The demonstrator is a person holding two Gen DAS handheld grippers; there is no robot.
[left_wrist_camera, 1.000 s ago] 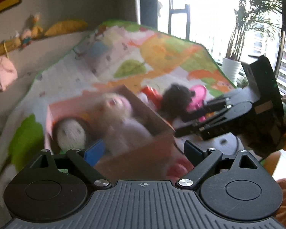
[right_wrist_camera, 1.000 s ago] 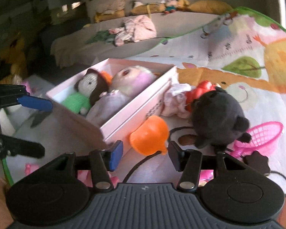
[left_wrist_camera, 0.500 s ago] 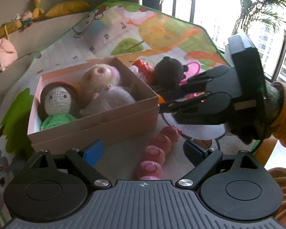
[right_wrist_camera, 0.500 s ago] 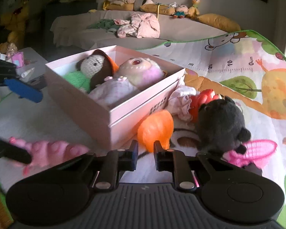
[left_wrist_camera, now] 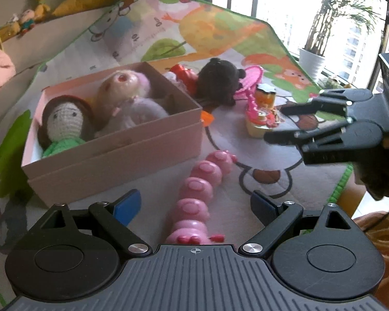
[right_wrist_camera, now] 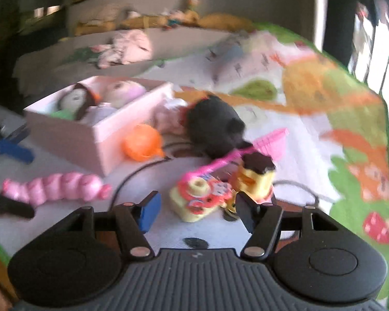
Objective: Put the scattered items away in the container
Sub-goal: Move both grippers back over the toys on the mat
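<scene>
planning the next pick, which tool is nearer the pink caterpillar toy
Left. The left tool is open right over the pink caterpillar toy; the right tool, jaws opening, faces the yellow toy further off.

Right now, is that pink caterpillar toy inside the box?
No, the pink caterpillar toy lies on the mat beside the box, outside it.

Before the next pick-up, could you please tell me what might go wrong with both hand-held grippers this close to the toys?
The pink caterpillar is long; gripped at one end by the left hand-held gripper, it may sag and catch the box wall. The right hand-held gripper, jaws opening, might nudge the yellow toy into the pink net.
</scene>
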